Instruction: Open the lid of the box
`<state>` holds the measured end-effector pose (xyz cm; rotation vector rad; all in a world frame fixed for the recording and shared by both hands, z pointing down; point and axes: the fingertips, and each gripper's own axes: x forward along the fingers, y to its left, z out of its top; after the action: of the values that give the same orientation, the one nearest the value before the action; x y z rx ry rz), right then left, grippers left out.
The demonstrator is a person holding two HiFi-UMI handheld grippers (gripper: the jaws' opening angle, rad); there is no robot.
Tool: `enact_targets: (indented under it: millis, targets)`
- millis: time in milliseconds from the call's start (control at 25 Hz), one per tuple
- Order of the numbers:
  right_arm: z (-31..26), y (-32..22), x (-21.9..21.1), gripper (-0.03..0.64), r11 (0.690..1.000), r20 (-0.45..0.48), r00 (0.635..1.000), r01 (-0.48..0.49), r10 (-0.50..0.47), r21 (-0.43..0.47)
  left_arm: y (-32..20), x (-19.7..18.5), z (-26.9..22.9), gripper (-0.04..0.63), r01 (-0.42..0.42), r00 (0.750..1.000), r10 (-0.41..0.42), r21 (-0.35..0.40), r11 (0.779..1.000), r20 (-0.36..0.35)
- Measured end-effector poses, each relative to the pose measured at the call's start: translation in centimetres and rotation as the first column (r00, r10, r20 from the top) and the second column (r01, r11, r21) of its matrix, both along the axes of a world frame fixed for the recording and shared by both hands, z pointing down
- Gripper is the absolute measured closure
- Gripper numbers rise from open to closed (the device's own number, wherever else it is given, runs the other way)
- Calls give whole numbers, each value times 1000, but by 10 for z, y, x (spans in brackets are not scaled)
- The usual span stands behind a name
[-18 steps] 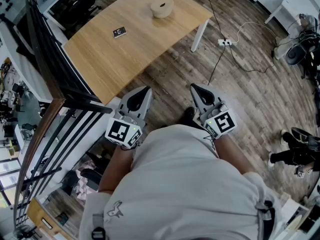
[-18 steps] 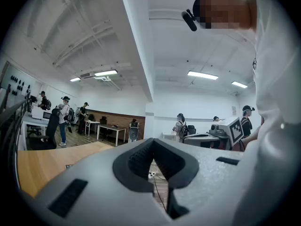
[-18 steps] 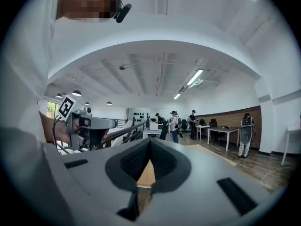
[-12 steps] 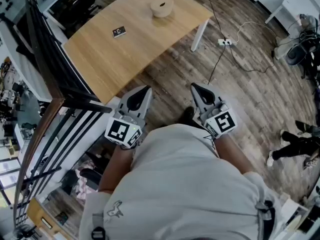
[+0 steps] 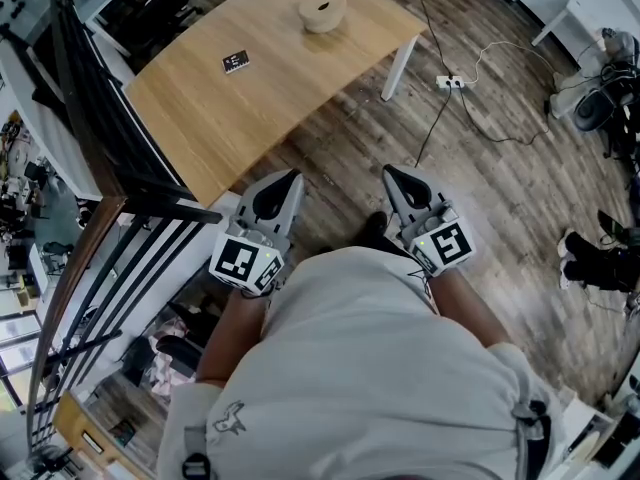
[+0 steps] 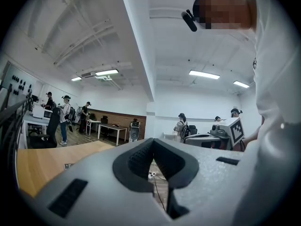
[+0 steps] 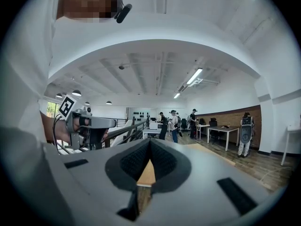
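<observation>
The box (image 5: 322,12) is a round, pale wooden one with its lid on, standing at the far end of the wooden table (image 5: 250,98). Both grippers are held level close to my body, well short of the table and far from the box. My left gripper (image 5: 290,178) is shut with nothing between its jaws, and the left gripper view shows its tips (image 6: 153,145) pressed together. My right gripper (image 5: 392,173) is likewise shut and empty, its tips (image 7: 150,147) meeting in the right gripper view. The box does not show in either gripper view.
A small black marker card (image 5: 236,62) lies on the table left of the box. A dark stair railing (image 5: 110,158) runs along the left. A cable and power strip (image 5: 450,83) lie on the wood floor beyond the table's white leg (image 5: 400,68). A bystander's feet (image 5: 590,263) are at right.
Both grippers stay where they were, shut. The head view has shifted slightly, and the bystander's feet at the right edge have moved.
</observation>
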<state>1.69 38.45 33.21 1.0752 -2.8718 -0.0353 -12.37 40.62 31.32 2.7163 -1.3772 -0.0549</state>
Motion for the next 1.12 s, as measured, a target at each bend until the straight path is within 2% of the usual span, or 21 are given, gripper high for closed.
enact_targets:
  millis: [320, 400, 560, 760, 1120]
  targets:
    - [-1, -18, 19, 611, 999, 26, 998, -50, 50, -1, -14, 9, 5, 588, 17, 1000, -17, -3, 1000, -1]
    - [2, -24, 23, 542, 998, 24, 998, -53, 53, -16, -19, 13, 7, 583, 22, 1000, -22, -3, 1000, 3]
    - [11, -37, 34, 452, 997, 17, 998, -57, 58, -43, -32, 22, 12, 478, 29, 1000, -29, -10, 1000, 11]
    - [18, -58, 49, 394, 996, 11, 998, -58, 59, -63, -50, 41, 20, 348, 15, 999, -14, -26, 1000, 31]
    - [29, -110, 96, 351, 993, 15, 997, -72, 74, -93, -104, 93, 31, 316, 3, 999, -1, -62, 998, 35]
